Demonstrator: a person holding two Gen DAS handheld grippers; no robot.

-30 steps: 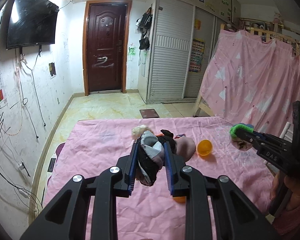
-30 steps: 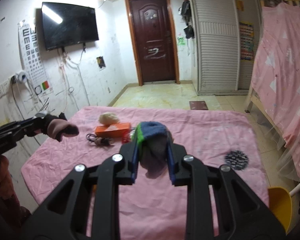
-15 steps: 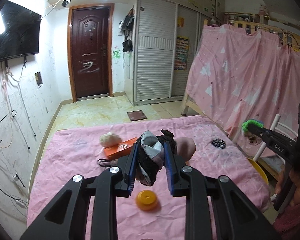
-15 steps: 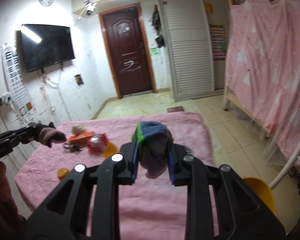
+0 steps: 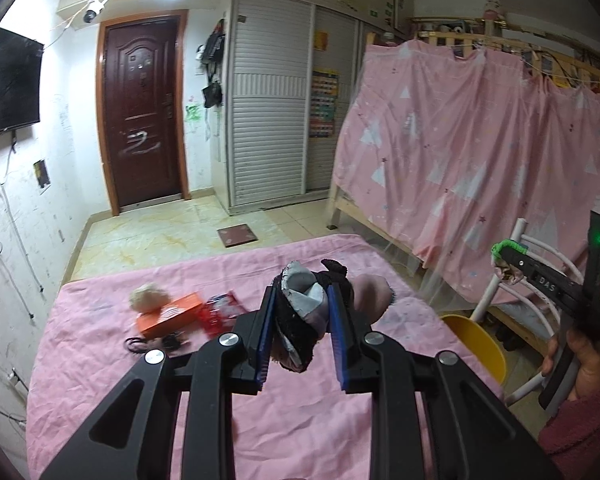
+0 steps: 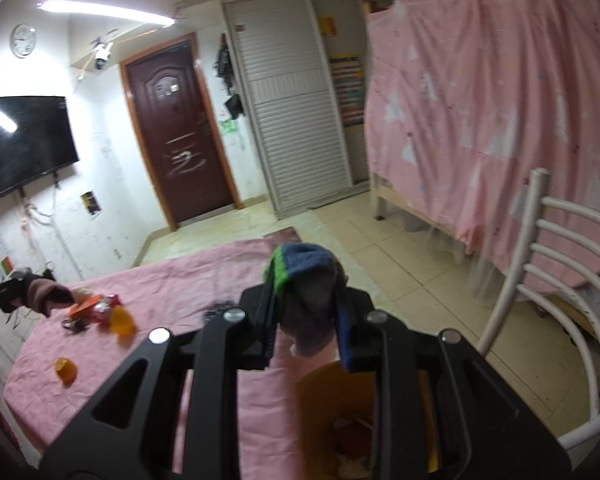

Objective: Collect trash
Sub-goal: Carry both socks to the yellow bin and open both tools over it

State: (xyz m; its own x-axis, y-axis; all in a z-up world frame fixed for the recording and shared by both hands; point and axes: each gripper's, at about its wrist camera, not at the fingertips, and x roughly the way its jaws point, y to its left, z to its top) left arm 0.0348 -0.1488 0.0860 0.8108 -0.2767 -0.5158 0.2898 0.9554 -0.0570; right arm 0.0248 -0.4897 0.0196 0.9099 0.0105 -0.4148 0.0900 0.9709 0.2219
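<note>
In the left wrist view, our left gripper (image 5: 302, 330) is sitting at the centre of the frame, clenching a bundle of grey, black and pink socks (image 5: 300, 320) between its blue pads. Behind it the pink tablecloth (image 5: 100, 360) is filling the middle of the picture, with an orange box (image 5: 168, 316), a pale crumpled wad (image 5: 148, 298) and a red wrapper (image 5: 220, 310) lying left of centre. At the right edge we are seeing the yellow trash bin (image 5: 476, 348) beside the table.

In the right wrist view, our right gripper (image 6: 306, 330) is gripping a green, blue and grey sock (image 6: 304, 280) at frame centre, directly above the yellow trash bin (image 6: 320, 396) at the bottom. An orange cap (image 6: 66, 370) is lying at lower left, and a white chair (image 6: 548, 280) is standing at right.
</note>
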